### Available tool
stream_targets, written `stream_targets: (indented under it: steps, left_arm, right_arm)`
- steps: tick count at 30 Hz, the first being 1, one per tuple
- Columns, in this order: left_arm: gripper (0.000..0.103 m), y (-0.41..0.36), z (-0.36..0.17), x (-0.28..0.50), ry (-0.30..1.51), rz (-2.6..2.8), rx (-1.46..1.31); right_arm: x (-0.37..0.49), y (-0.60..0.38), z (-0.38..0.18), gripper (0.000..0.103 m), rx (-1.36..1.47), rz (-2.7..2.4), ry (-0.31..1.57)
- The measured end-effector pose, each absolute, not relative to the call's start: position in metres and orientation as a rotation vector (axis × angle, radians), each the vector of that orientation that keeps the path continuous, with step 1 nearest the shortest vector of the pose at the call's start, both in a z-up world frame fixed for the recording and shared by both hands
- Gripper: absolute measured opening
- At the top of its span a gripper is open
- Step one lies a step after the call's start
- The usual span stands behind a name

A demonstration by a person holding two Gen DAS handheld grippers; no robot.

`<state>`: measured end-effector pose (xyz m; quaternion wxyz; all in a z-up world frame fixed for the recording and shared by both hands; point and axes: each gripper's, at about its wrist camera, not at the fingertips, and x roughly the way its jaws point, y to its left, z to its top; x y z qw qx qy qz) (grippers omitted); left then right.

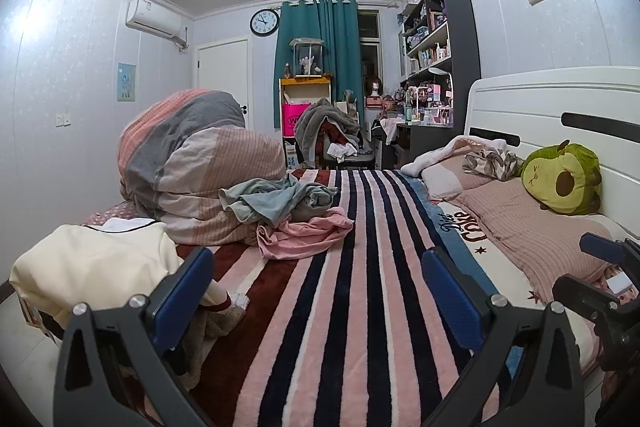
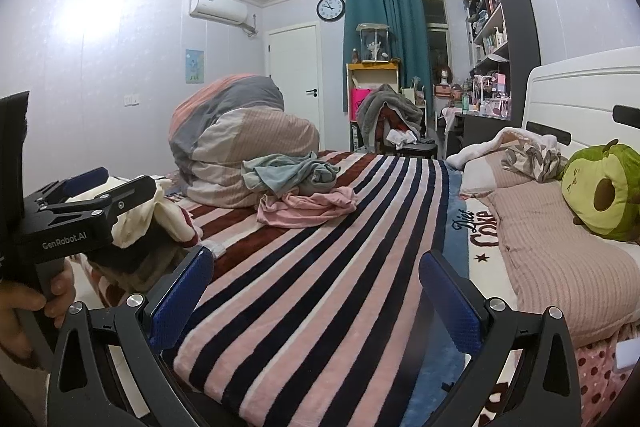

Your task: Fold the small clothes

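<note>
A crumpled pink garment [image 1: 302,233] lies on the striped blanket [image 1: 360,307] in the middle of the bed, with a grey-blue garment [image 1: 276,201] bunched just behind it. Both also show in the right wrist view, the pink one [image 2: 306,207] and the grey-blue one [image 2: 288,173]. A cream garment [image 1: 96,263] lies at the left bed edge. My left gripper [image 1: 318,267] is open and empty, low over the blanket, short of the pile. My right gripper [image 2: 316,275] is open and empty, beside it. The left gripper also shows at the left of the right wrist view [image 2: 104,183].
A rolled striped duvet [image 1: 192,163] stands behind the clothes at the left. Pillows [image 1: 532,227] and a green avocado plush [image 1: 564,179] lie along the white headboard [image 1: 560,107] at the right. A chair heaped with clothes [image 1: 332,135], shelves and a desk stand beyond the bed.
</note>
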<state>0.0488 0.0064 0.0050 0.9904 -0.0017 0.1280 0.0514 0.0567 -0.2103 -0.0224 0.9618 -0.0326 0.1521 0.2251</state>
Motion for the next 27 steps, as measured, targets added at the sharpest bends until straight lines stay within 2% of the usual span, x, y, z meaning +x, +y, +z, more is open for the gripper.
stream_targets:
  steps: [27]
  left_arm:
    - [0.102, 0.0059, 0.0065, 0.0484, 0.247, 0.097, 0.01]
  right_arm:
    - [0.0568, -0.2104, -0.023, 0.102, -0.063, 0.455, 0.309]
